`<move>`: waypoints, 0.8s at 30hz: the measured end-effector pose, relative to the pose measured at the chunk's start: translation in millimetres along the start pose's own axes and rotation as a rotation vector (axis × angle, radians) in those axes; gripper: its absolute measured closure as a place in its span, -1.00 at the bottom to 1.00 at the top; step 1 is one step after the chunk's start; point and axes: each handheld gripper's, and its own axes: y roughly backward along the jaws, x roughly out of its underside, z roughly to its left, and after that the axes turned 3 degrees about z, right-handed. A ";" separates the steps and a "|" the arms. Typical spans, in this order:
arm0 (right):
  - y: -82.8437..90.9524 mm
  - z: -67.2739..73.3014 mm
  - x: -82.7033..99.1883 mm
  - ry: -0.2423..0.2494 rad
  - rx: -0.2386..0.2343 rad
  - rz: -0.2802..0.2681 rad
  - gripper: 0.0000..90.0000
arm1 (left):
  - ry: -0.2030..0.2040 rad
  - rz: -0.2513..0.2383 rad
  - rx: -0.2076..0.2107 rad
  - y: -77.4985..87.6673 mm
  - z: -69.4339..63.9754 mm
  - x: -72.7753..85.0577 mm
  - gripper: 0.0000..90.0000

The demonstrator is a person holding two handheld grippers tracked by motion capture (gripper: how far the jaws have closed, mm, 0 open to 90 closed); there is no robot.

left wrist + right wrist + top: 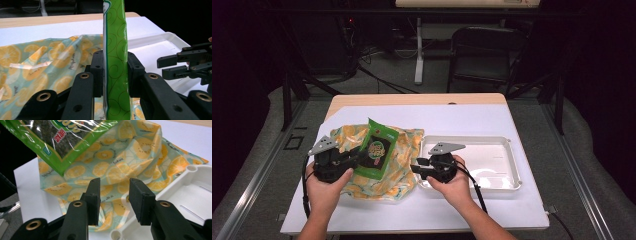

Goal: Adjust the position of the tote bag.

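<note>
One green packet [377,149] | pinched upright in left tool [358,158], over one lemon-print cloth [404,167] on bench [472,120] | right tool [416,167] spread, empty, beside one white tray [512,165]

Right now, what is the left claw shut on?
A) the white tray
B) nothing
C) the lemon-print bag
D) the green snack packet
D: the left claw has both jaws pressed against the green snack packet, holding it above the lemon-print bag.

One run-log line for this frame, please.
left gripper: shut on green packet | right gripper: open, empty | lemon-print bag: on table | white tray: empty
</note>
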 end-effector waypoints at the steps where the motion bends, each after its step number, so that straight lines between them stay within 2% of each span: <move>1: 0.0 0.8 -0.2 0.002 -0.005 -0.006 0.35 | -0.001 -0.001 0.005 -0.7 -2.0 0.1 0.61; 12: 1.6 6.5 -2.4 -0.034 -0.074 -0.050 0.27 | -0.052 -0.028 0.076 -1.2 -25.0 -2.3 0.61; 24: -2.1 9.6 -1.8 -0.039 -0.110 -0.030 0.20 | -0.088 0.007 0.131 -15.1 -40.1 2.5 0.61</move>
